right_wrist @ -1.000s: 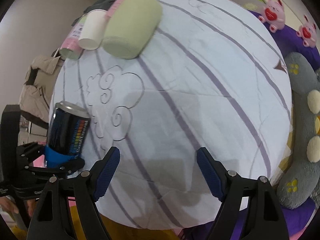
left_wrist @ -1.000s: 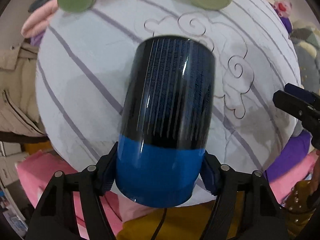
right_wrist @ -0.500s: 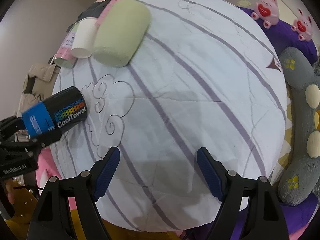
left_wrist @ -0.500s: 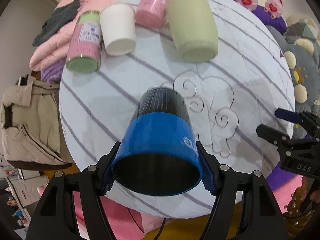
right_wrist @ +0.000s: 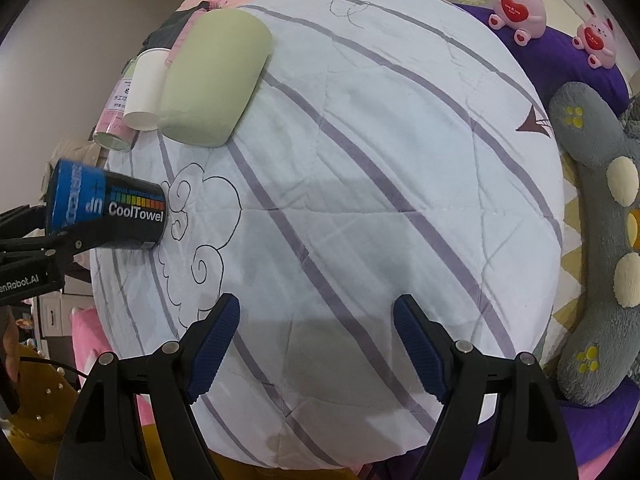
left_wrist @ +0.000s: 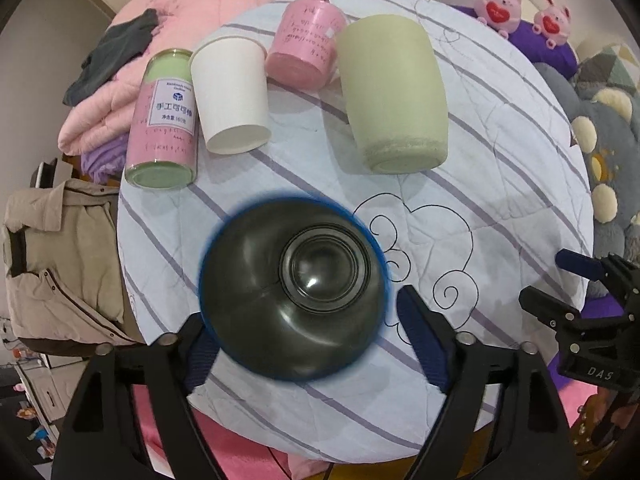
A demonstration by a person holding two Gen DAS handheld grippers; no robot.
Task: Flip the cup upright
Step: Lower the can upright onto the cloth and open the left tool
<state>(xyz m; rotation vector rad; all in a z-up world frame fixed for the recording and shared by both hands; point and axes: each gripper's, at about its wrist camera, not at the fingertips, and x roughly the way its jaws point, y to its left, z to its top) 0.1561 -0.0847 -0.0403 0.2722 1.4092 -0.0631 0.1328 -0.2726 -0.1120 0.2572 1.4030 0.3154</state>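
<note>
The black and blue "CoolTowel" cup (left_wrist: 294, 300) stands on the round cloth-covered table (left_wrist: 500, 184) with its open mouth up; I look straight down into it in the left wrist view. It also shows in the right wrist view (right_wrist: 106, 210), base on the cloth at the table's left edge. My left gripper (left_wrist: 308, 340) is open, its pads apart from the cup's sides. My right gripper (right_wrist: 316, 344) is open and empty over the table's near side.
At the table's far side lie a green-pink canister (left_wrist: 164, 120), a white paper cup (left_wrist: 232, 96), a pink cup (left_wrist: 306, 48) and a large pale green cup (left_wrist: 394, 94). Plush toys (right_wrist: 592, 232) lie to the right. A beige jacket (left_wrist: 52, 264) hangs at the left.
The left gripper turned the cup from base-up to mouth-up, set it on the cloth, and its jaws opened off it. The right gripper has barely moved.
</note>
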